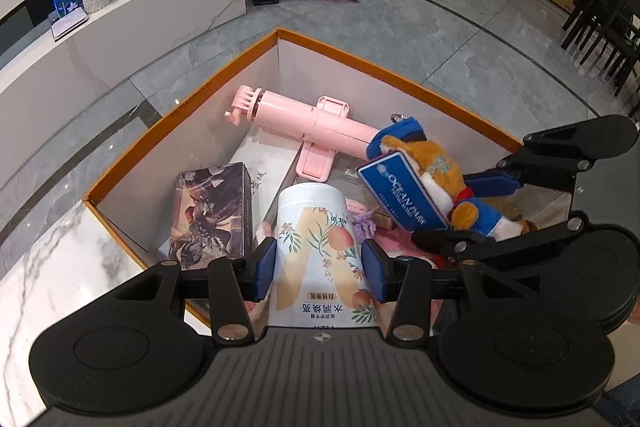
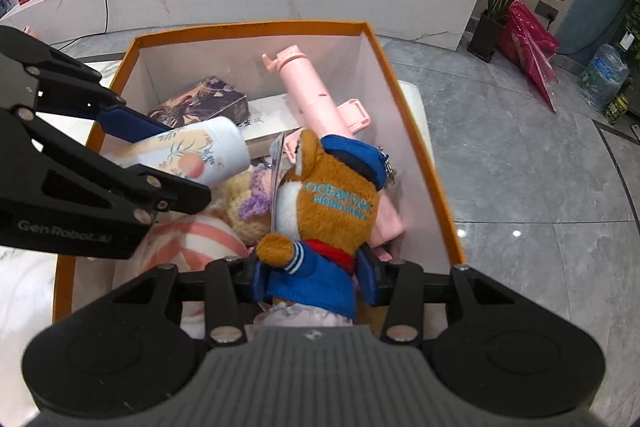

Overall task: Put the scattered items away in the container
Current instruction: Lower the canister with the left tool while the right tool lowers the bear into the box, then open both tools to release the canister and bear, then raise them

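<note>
Plush bear [image 2: 320, 211] hides box [image 2: 248, 27] contents, apparently.

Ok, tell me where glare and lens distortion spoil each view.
Left wrist view: fisheye bends the orange box rim and floor lines; glossy tiles reflect light; the bottle in the left tool stays sharp. Right wrist view: corners vignette dark, small ceiling-light glints on the floor, the plush bear in the right tool is clear.
</note>
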{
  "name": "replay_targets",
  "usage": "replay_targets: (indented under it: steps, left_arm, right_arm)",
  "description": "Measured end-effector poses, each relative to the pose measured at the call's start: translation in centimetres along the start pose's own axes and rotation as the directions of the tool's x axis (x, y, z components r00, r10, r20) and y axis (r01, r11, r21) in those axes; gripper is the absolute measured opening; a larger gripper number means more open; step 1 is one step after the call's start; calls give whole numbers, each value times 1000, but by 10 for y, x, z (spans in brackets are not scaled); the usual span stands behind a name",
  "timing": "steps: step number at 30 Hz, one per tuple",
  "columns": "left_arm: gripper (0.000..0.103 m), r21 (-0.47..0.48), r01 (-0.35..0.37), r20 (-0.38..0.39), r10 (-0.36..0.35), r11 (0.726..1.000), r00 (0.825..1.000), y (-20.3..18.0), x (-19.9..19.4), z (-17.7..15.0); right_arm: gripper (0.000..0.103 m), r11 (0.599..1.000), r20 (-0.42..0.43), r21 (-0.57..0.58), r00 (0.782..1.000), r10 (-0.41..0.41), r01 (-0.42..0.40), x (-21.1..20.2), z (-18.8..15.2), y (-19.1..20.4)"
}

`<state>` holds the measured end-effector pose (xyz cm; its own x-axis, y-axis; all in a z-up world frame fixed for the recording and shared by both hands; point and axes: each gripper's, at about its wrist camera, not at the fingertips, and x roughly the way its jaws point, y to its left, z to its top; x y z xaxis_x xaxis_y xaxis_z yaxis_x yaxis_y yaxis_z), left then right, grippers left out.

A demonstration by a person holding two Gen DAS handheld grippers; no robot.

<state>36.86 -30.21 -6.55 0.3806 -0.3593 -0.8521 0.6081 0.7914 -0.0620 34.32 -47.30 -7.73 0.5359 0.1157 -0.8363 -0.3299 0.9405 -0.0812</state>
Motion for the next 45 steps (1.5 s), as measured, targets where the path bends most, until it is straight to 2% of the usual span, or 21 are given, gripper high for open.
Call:
replay_targets:
  steps: [32,45]
  left_arm:
    - [56,-22,-24,23,24,999,999,-1,-9,0]
    - [55,-7,-19,43,20,1000,999,-9,-26,7]
  right_arm:
    - [55,1000,5,23,1000,-15,15,0,-5,6]
    - [59,1000,38,11,999,-22,21,-25,3,7]
